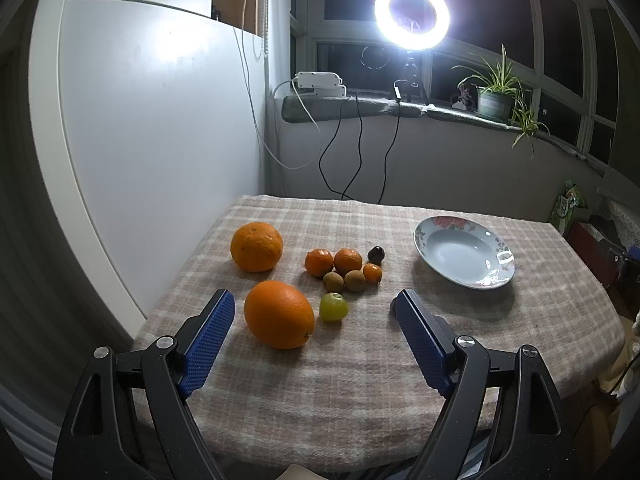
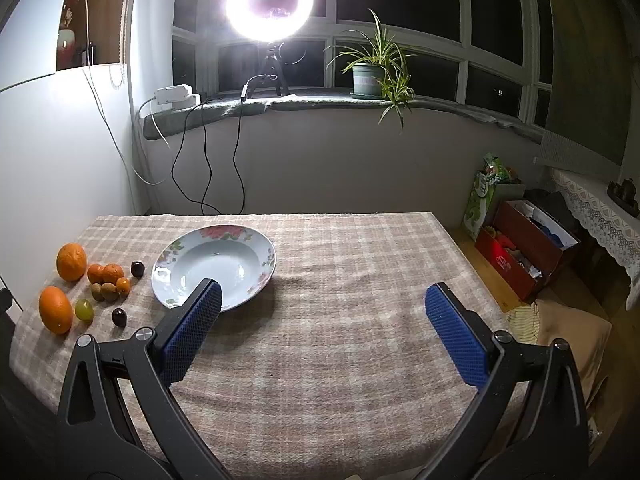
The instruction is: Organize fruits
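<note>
While held above the near edge of the plaid-covered table, left gripper with blue-padded fingers spread wide, gripping nothing. Near orange framed between the pads but untouched, resting on the cloth. Green grape just beside that orange, to its right. Far orange set farther back and apart. Small cluster behind the grape: three mandarins, close together and apparently touching, with two brown kiwi-like fruits side by side in front of them. Dark round fruit at the cluster's rear right; whether it touches the cluster cannot be told. Second dark fruit lying alone on the cloth, shown clearly in the right wrist view, near the grape and between the fruit group and the plate. Floral-rimmed plate well to the right of the fruits, holding nothing, upright on the cloth.

Right gripper likewise parted wide and holding nothing, hovering over bare cloth in the middle of the table; left fingertip overlapping the plate's near rim in the view, contact not determinable. All fruits gathered at the table's left side in this view, none on the plate.

Background: lit ring light on a small tripod on the windowsill, potted spider plant to its right, white power strip with trailing cables to its left, open red box on the floor beyond the table's right edge.
</note>
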Tool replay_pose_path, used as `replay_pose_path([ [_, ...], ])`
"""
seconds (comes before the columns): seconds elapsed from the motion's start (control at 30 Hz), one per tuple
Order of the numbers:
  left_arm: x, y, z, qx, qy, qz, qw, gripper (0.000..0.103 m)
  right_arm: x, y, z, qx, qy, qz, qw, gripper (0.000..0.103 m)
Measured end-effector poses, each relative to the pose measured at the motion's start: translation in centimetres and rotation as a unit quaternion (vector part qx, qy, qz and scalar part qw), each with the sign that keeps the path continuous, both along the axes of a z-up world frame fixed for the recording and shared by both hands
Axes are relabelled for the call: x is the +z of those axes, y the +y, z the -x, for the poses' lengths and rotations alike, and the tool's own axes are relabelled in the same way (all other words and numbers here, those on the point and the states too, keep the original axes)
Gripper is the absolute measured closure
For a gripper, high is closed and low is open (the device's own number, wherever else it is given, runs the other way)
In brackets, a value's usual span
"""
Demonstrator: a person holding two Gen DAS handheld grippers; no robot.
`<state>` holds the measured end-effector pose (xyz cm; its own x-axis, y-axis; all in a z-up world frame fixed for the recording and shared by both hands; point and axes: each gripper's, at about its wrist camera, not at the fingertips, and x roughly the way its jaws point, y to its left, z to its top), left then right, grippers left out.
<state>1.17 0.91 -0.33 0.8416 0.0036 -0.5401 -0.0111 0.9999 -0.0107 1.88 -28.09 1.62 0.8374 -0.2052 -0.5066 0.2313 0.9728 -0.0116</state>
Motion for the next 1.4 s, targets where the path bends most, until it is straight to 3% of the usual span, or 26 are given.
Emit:
replay_pose_path([
  [1.4,0.06,0.27,-0.01,0.002,-0.001,0.005,1.0,0.02,0.04,0.18,0.16,0.0,-0.001,-0.001,1.0,0.0],
])
